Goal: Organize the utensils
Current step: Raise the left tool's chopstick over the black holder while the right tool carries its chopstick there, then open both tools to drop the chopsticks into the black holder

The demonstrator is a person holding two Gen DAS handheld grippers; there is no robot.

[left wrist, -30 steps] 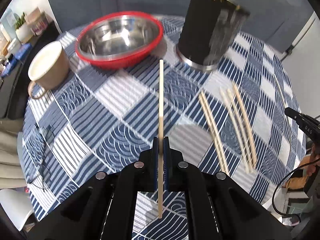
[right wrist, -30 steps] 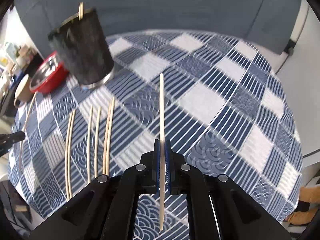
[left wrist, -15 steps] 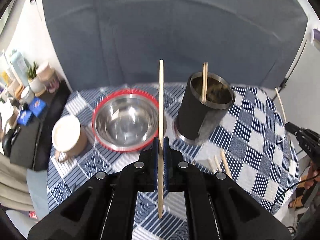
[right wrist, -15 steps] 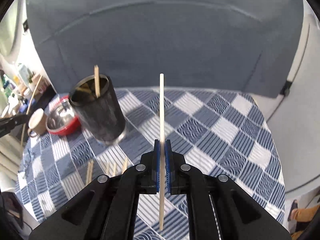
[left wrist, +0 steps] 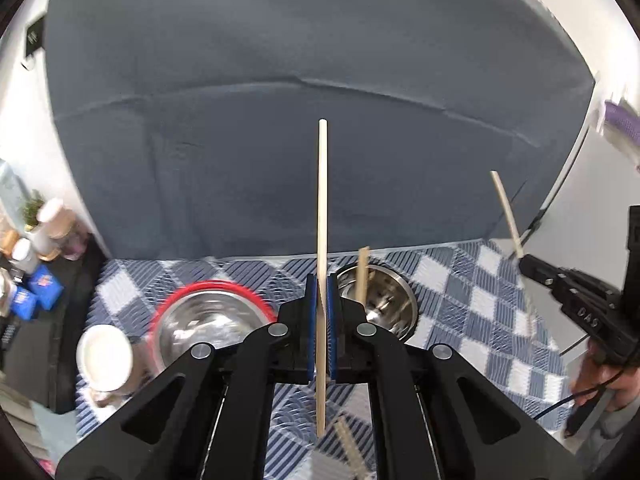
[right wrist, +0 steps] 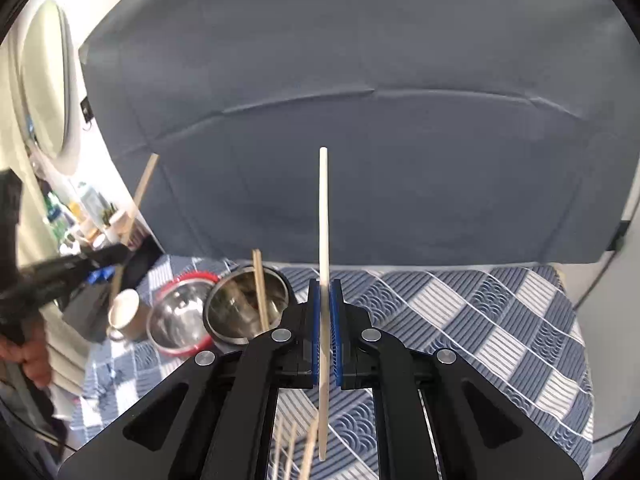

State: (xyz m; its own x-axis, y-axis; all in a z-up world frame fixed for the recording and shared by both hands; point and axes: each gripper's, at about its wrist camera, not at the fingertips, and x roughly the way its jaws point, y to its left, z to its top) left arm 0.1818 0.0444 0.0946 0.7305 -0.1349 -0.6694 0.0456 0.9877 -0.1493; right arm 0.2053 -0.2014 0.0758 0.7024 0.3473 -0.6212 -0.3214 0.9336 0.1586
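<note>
Bright, even daylight; fisheye curve and motion blur

We see each hand-held gripper [left wrist: 320, 320] sharp, while the steel bowl [left wrist: 212, 320] left of it and the tabletop [right wrist: 480, 320] beyond smear, glare glints in the cup [right wrist: 244, 304], and black corners vignette both views.

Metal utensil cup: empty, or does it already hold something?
Not empty. The metal utensil cup stands upright with a chopstick leaning inside it, its top poking above the rim.

A: What's by the wall?
B: A red-rimmed bowl [left wrist: 212, 320] beside a cup [left wrist: 105, 358] on the checked cloth [right wrist: 480, 320].
A: Behind?
B: A grey backdrop [left wrist: 304, 140], cluttered shelf [left wrist: 28, 264].
</note>
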